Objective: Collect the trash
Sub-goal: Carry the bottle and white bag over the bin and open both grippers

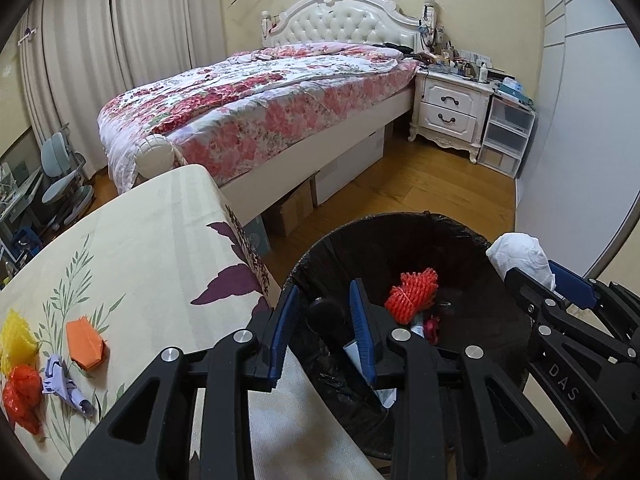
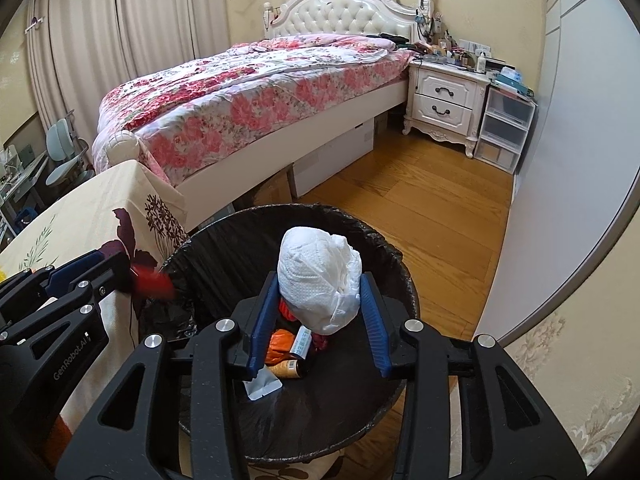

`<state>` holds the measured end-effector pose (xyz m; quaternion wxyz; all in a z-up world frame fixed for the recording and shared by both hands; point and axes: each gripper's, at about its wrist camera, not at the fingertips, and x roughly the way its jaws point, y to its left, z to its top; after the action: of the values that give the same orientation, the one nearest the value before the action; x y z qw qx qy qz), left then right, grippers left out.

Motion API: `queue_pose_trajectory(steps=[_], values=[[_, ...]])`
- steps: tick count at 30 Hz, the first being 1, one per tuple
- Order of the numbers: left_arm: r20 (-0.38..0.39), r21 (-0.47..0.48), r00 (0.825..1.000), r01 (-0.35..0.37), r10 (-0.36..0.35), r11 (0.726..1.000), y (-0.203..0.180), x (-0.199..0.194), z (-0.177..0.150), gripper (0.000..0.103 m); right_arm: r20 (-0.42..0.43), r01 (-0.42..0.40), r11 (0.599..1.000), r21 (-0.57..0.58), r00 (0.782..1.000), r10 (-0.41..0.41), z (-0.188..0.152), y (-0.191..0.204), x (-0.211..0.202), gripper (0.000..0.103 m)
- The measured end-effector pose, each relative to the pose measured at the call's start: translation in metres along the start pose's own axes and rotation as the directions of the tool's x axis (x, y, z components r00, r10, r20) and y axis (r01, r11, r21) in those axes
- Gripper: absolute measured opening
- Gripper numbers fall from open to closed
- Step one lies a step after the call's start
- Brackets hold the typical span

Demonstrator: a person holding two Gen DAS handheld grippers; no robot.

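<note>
Hovering over the black-lined bin [image 2: 224, 248] at lower centre, the right tongs [image 2: 318, 312] grip a white tissue wad [image 2: 320, 276], which could catch on a pad, while the left tongs [image 1: 324, 320] gape empty above dropped red netting [image 1: 412, 294].

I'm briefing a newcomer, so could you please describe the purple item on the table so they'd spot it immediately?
Start at the table with the cream floral cloth beside the bed. At its near end lies a cluster of scraps. The purple paper is the crumpled, twisted lilac piece, between the red netting and the orange box.
</note>
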<state>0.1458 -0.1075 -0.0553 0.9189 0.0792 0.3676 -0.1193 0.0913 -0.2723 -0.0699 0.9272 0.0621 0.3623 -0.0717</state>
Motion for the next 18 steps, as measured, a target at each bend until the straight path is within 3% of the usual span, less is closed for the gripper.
queue_pose_trajectory(steps=[6, 9, 18], values=[[0.024, -0.010, 1.000, -0.011, 0.012, 1.000, 0.003, -0.004, 0.001, 0.071, 0.009, 0.015, 1.000, 0.011, 1.000, -0.015, 0.000, -0.003, -0.002, 0.050], [0.031, -0.025, 0.999, -0.019, 0.020, 1.000, 0.007, -0.007, 0.002, 0.077, 0.020, 0.023, 1.000, 0.011, 1.000, -0.023, 0.001, -0.004, -0.006, 0.059], [0.047, -0.057, 0.997, -0.054, 0.057, 0.997, 0.023, -0.022, 0.002, 0.085, 0.043, 0.043, 0.999, 0.005, 0.998, -0.043, 0.001, 0.000, -0.017, 0.073]])
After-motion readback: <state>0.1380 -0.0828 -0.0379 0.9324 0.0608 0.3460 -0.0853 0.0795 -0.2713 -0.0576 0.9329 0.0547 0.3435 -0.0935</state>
